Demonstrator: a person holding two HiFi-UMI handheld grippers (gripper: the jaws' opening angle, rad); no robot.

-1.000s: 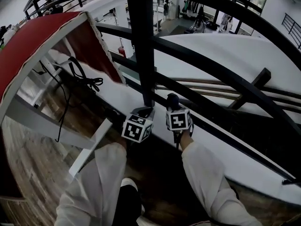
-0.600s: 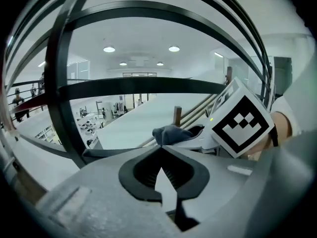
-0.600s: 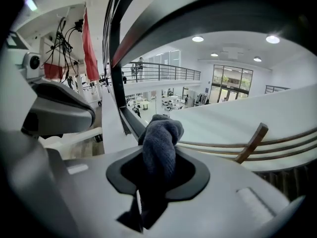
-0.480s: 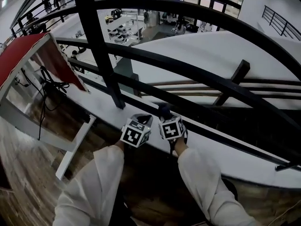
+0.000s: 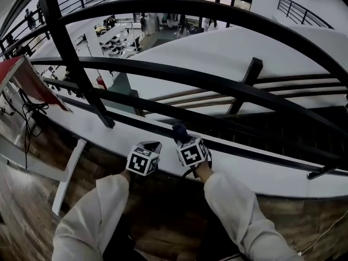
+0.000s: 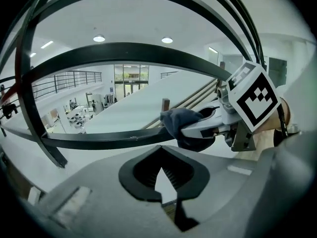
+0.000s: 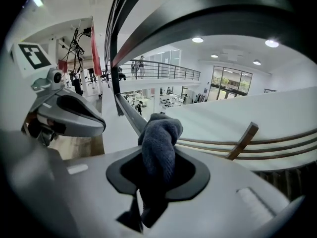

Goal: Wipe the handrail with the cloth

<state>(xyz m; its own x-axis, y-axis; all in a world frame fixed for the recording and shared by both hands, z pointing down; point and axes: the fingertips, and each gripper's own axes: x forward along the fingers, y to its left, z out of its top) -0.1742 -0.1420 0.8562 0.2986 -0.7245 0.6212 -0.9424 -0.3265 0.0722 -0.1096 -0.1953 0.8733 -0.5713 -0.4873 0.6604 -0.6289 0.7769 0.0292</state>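
The black handrail [image 5: 217,12] curves over several lower rails. A dark blue cloth [image 5: 178,129] is bunched between the jaws of my right gripper [image 5: 182,139], which is shut on it. The cloth [image 7: 159,143] rests against the lowest rail [image 5: 250,148], seen running away to the left in the right gripper view [image 7: 130,117]. In the left gripper view the cloth [image 6: 177,124] and the right gripper [image 6: 210,125] sit on that rail [image 6: 99,140]. My left gripper [image 5: 154,144] is just left of it, shut with nothing in it [image 6: 161,175].
An upright black post [image 5: 76,64] stands to the left. Beyond it is a red-topped table [image 5: 19,78] with hanging cables [image 5: 27,110]. A white ledge [image 5: 244,173] runs under the rails, with wooden floor [image 5: 22,216] on my side and an open atrium beyond.
Both grippers have moved to the right along the low rail, away from the post and the red table. The cloth stays held in the right gripper.
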